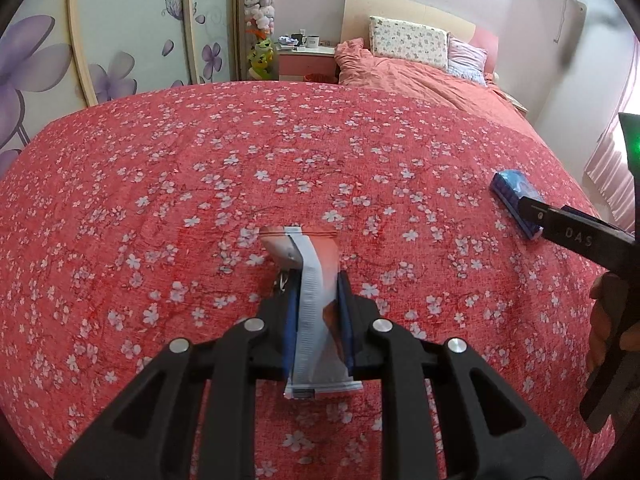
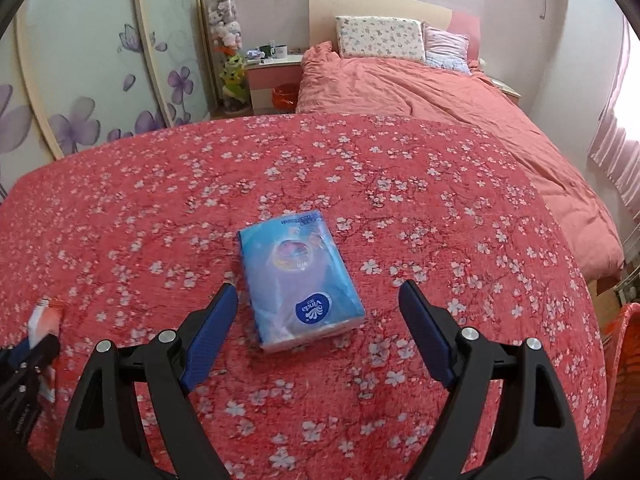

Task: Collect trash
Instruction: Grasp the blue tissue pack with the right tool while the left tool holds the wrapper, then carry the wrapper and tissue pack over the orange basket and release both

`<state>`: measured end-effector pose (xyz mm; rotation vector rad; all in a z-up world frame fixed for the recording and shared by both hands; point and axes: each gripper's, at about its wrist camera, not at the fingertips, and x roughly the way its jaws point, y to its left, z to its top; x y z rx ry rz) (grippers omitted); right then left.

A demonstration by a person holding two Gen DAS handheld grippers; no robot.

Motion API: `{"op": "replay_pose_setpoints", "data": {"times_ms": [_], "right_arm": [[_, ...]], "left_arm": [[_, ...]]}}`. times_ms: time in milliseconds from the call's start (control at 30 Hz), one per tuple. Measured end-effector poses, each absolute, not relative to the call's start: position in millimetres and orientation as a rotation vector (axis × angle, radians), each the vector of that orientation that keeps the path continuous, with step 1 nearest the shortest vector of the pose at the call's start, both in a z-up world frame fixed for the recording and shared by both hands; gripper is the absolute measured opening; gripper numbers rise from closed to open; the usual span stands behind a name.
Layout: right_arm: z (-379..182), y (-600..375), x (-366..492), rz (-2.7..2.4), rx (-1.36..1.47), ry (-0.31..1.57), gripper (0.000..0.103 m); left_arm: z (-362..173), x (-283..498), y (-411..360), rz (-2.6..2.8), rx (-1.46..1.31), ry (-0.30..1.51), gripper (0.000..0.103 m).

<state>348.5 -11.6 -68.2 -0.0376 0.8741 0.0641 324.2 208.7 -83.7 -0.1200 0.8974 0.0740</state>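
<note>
Left gripper: the black two-finger left gripper (image 1: 318,292) with blue pads is clamped on a flat orange-and-white foil snack wrapper (image 1: 316,304); the wrapper runs lengthwise between the pads, its crimped top sticking out toward 12 o'clock and its bottom edge hanging back toward the camera.

Right gripper: the black right gripper (image 2: 316,304) with blue pads stands wide apart and holds nothing; its fingertips sit either side of the near end of a blue plastic-wrapped tissue pack (image 2: 298,276) without touching it.

Tissue pack: it lies flat on the red bedspread with white blossom print (image 2: 160,184), long axis from 6 to 12 o'clock, round white-and-blue logo at the near end. From the left wrist camera it is at 3 o'clock, partly behind a finger of the right gripper.

Wrapper from the right: seen at 8 o'clock in the right wrist view, in the left gripper's tip.

Background: a pink quilt (image 2: 420,92) and patterned pillow (image 2: 380,36) at 12 o'clock; a translucent orange bin (image 2: 285,97) at 11 o'clock, beside the nightstand.
</note>
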Motion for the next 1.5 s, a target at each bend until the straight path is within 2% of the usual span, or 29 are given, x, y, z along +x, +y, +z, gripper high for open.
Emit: {"op": "replay_pose_setpoints", "data": {"times_ms": [300,800,867,967,1500], "right_arm": [[-74.0,-15.3,349.8,0.058,-0.034,0.891,0.079],[-76.5,-4.3,364.0,0.079,-0.055,0.908,0.068],[-76.2,-3.9,363.6,0.095,-0.055,0.905,0.058],[-75.6,-3.6,358.9,0.093,-0.060,0.895,0.055],[-58.4,-74.9,270.6,0.083,0.055,0.854,0.053]], "left_arm": [[-83.8,324.5,206.3,0.075,-0.117,0.898,0.019],[-83.6,323.8,206.0,0.076,-0.116,0.898,0.019],[-83.5,323.8,206.2,0.076,-0.117,0.898,0.019],[-83.5,323.8,206.2,0.075,-0.118,0.898,0.019],[-79.3,304.3,211.7,0.033,-0.153,0.870,0.018]]}}
